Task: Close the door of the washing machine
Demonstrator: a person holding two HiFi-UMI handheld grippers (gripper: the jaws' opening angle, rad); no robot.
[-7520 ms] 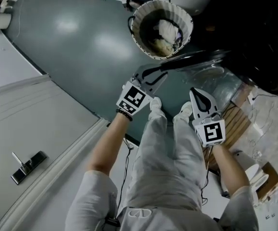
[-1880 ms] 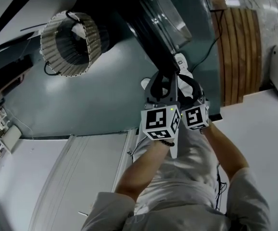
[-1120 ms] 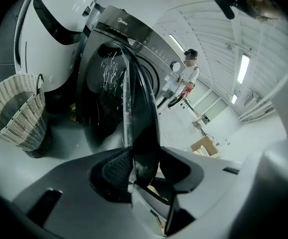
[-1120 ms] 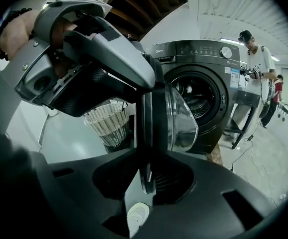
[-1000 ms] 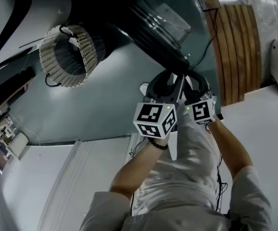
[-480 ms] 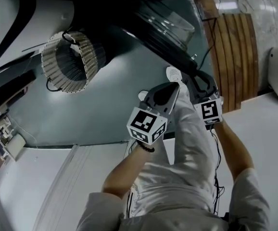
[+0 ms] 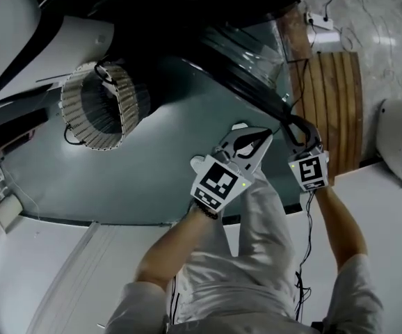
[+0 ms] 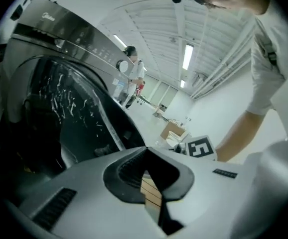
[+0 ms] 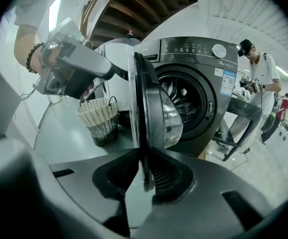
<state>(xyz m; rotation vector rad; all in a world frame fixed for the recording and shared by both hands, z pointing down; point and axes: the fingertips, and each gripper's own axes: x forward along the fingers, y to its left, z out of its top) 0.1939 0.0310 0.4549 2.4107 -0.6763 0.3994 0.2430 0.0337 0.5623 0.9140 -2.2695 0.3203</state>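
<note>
Right tongs (image 9: 146,179) on domed glass door (image 9: 160,114)

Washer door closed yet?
No, the door stands open, seen edge-on in the right gripper view, with the drum opening exposed behind it.

The washing machine (image 9: 199,83) is standing on the floor (image 9: 64,133), its door (image 9: 151,118) hanging open and edge-on in front of the drum opening (image 9: 184,101), overlapping that opening's left side. A basket (image 9: 100,116) is sitting on the floor left of the door, near the machine, with another unit (image 9: 119,54) standing behind it. A table (image 9: 246,108) is standing right of the machine with a person (image 9: 258,68) at it, and in the head view slatted boards (image 7: 330,110) are lying right of the door.
</note>
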